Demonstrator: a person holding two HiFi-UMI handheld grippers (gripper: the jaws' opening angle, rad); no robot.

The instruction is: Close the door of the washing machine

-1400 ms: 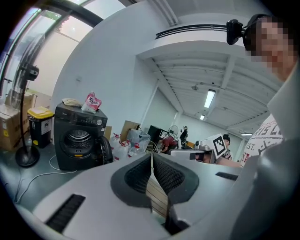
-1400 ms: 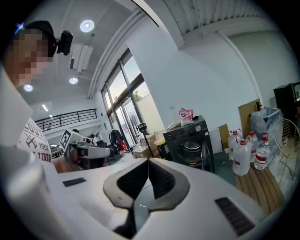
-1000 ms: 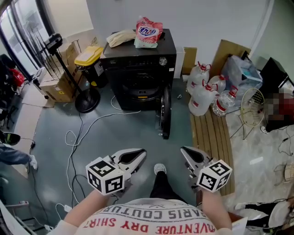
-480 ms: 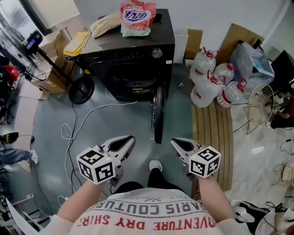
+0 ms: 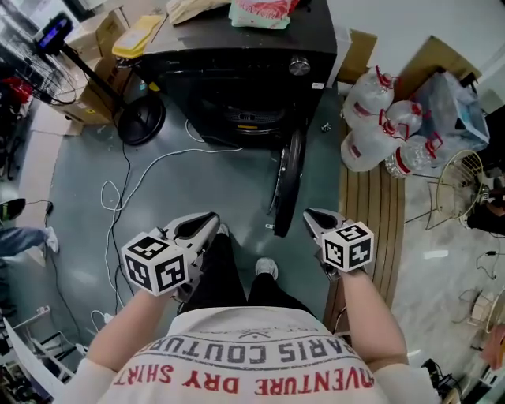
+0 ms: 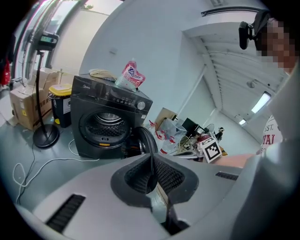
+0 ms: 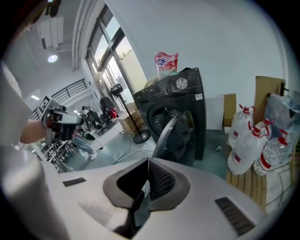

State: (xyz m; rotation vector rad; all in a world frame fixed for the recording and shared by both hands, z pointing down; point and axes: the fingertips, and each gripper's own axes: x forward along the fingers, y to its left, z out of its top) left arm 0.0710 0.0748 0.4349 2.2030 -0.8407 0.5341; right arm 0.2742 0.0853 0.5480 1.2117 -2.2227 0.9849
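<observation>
So the left gripper (image 5: 210, 218) and right gripper (image 5: 310, 215) are hovering clenched and empty, the door (image 5: 289, 183) standing open just ahead of the right jaws.

1. Washer (image 5: 237, 71), door (image 5: 288, 185): black.
2. Bag (image 5: 264, 9): pink, white.
3. Floor (image 5: 87, 181): grey-green.
4. Cable (image 5: 154, 164): white.
5. Jugs (image 5: 371, 142): clear, red caps.
6. Decking (image 5: 371, 213): tan slats.
7. Left gripper (image 5: 211, 218), right gripper (image 5: 309, 215): grey, black-and-white square-marked cubes.
8. Shirt (image 5: 252, 371): white, red lettering.

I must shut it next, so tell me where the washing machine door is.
In the head view the door stands open, edge-on, at the front right of the washing machine, just ahead of the right gripper and left of the water jugs.
</observation>
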